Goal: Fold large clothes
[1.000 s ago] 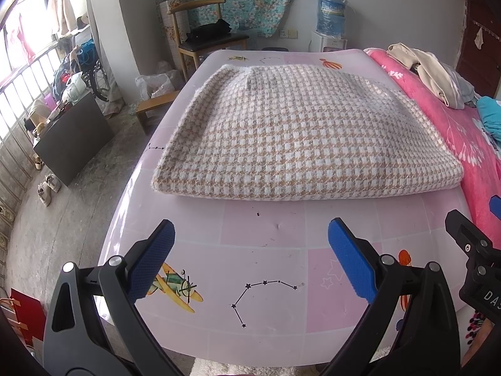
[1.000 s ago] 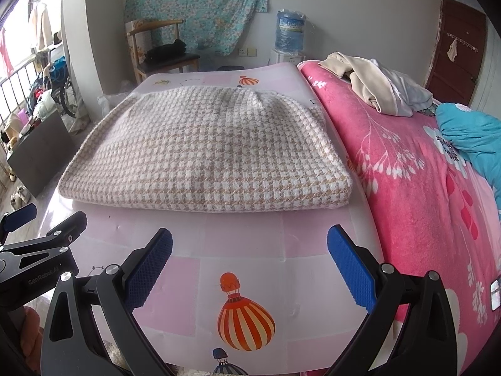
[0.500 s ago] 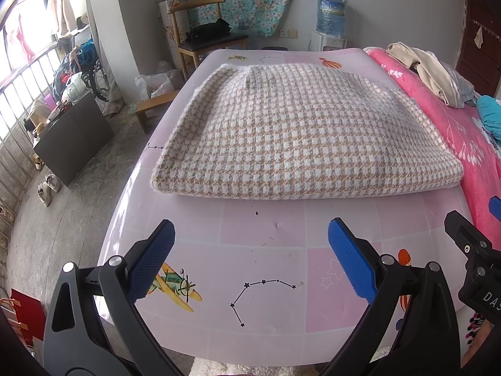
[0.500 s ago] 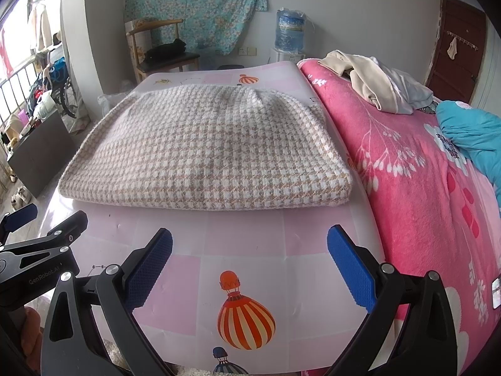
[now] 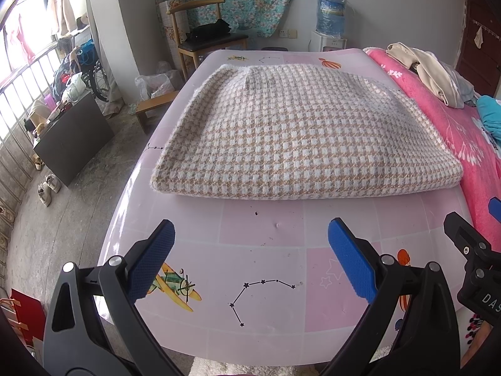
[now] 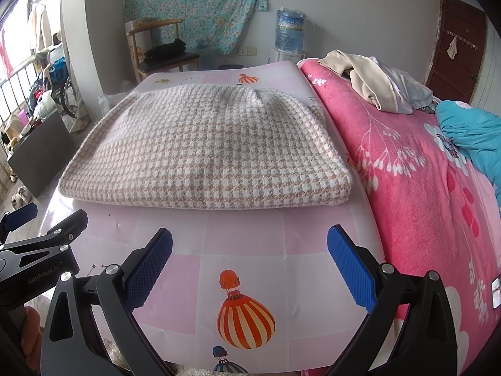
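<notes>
Both grippers hang wide apart over the near edge of the pink mat (image 5: 260, 232), nothing between their fingers. The left gripper (image 5: 250, 260) sits just beside the right gripper (image 6: 250, 261). Ahead of both lies the checked garment (image 5: 300, 134), folded flat, clear of every blue pad. Off to the right gripper's right, a pink blanket (image 6: 416, 169).

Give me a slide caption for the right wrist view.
Open right gripper hovers short of the folded houndstooth garment on the pink patterned table.
</notes>
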### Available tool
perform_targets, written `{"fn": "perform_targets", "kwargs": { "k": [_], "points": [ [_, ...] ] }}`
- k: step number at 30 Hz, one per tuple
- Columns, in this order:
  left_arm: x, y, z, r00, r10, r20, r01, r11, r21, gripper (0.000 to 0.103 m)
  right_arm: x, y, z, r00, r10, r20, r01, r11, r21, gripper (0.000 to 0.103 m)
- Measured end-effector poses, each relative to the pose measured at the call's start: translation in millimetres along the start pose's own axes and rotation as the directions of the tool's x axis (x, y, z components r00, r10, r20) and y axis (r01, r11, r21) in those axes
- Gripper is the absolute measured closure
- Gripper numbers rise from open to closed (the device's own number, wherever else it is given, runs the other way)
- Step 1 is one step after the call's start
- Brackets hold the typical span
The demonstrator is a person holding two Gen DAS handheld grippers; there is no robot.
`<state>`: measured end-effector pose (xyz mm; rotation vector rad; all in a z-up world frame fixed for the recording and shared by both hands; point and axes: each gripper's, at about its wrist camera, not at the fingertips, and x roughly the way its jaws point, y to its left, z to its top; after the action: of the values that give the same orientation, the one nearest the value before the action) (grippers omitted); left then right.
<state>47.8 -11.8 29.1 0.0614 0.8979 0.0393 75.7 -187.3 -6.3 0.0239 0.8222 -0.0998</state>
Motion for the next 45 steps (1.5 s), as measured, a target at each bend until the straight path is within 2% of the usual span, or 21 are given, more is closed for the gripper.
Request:
{"fn": "perform_targets", "kwargs": {
  "k": [45],
  "points": [
    [-0.8,1.0,0.6,1.000,0.000,0.004,0.000,1.000,-0.007,0.008,-1.8,3.7,-0.1,1.000,0.005,0.003,-0.005,1.000,-0.014,0.006]
  ]
}}
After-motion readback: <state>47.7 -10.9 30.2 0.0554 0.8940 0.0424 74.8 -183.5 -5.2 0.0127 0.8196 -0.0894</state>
